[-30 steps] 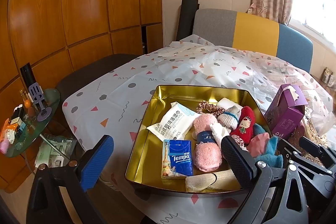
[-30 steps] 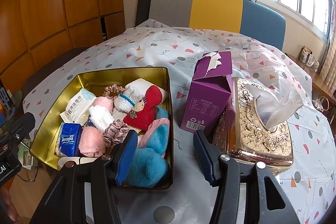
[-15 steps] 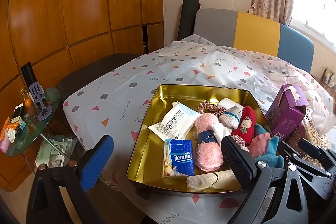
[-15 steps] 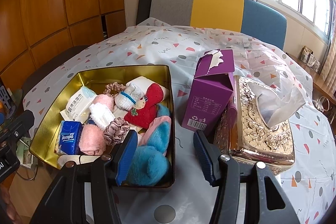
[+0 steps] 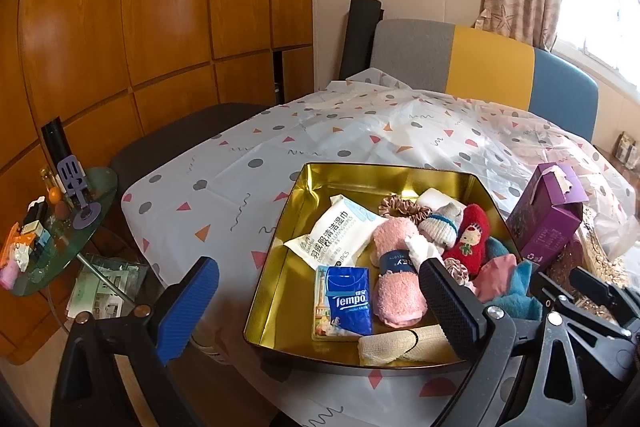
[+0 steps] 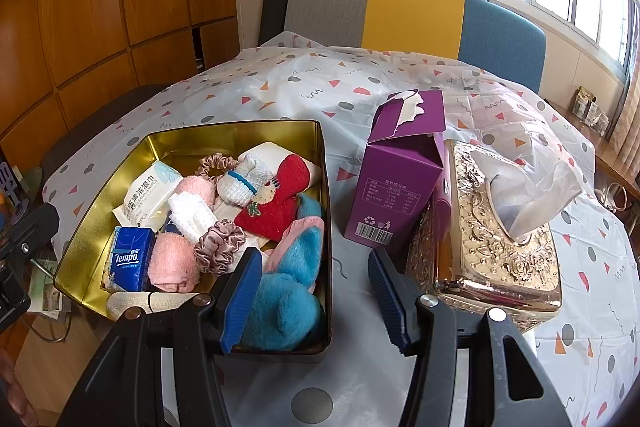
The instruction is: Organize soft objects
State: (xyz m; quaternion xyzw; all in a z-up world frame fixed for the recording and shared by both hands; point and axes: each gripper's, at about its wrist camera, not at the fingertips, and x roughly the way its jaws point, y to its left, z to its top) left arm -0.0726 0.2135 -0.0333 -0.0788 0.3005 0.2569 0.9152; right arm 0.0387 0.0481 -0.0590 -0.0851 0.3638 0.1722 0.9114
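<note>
A gold tin [image 5: 384, 169] [image 6: 224, 129] on the patterned tablecloth holds the soft items. Inside lie a blue Tempo tissue pack [image 5: 346, 303] [image 6: 130, 259], a white wet-wipes pack [image 5: 336, 235], a pink rolled sock [image 5: 396, 275], a red doll sock [image 6: 280, 195], a mauve scrunchie [image 6: 220, 245], a blue plush piece [image 6: 288, 291] and a beige bandage roll [image 5: 400, 345]. My left gripper [image 5: 320, 307] hangs open in front of the tin's near left edge, holding nothing. My right gripper [image 6: 316, 291] is open over the tin's near right corner, also holding nothing.
A purple carton [image 6: 400, 187] stands right of the tin, against an ornate gold tissue box [image 6: 492, 239]. A grey, yellow and blue chair back [image 6: 412, 15] is behind the table. A cluttered glass side table [image 5: 52, 227] sits low at the left.
</note>
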